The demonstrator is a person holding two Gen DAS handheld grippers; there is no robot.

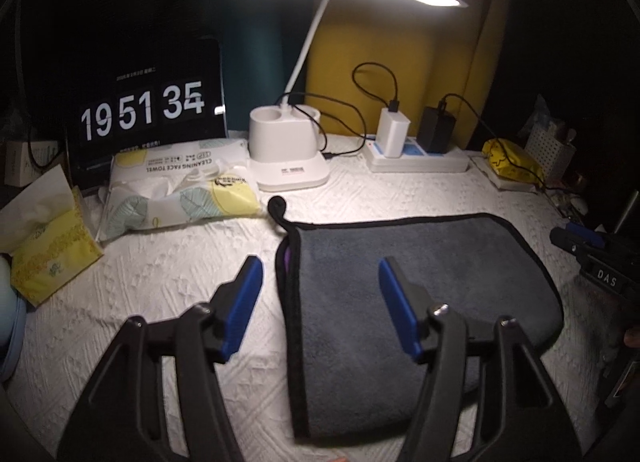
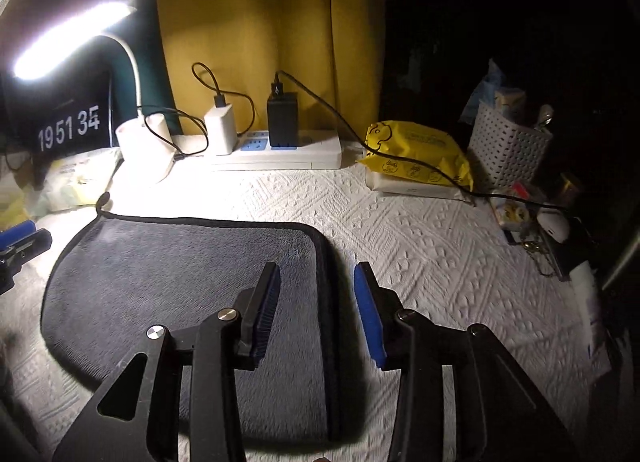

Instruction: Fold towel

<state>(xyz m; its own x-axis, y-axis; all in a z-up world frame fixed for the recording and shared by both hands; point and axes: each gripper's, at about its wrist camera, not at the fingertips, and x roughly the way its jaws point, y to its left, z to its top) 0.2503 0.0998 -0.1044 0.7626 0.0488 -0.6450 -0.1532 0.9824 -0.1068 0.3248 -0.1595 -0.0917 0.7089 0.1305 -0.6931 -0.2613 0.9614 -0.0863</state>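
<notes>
A grey towel (image 1: 420,286) with black trim lies folded flat on the white textured table cover (image 1: 160,274); a hanging loop sticks out at its far left corner. It also shows in the right wrist view (image 2: 180,282). My left gripper (image 1: 320,274) is open and empty, hovering over the towel's left edge, which lies between its blue pads. My right gripper (image 2: 316,282) is open and empty over the towel's right edge. The right gripper also shows at the right edge of the left wrist view (image 1: 576,238).
At the back stand a lit desk lamp (image 1: 288,142), a clock screen (image 1: 144,114), a face-towel pack (image 1: 180,190), a tissue pack (image 1: 52,254), a power strip with chargers (image 2: 276,150), a yellow wipes pack (image 2: 416,158) and a white basket (image 2: 508,150).
</notes>
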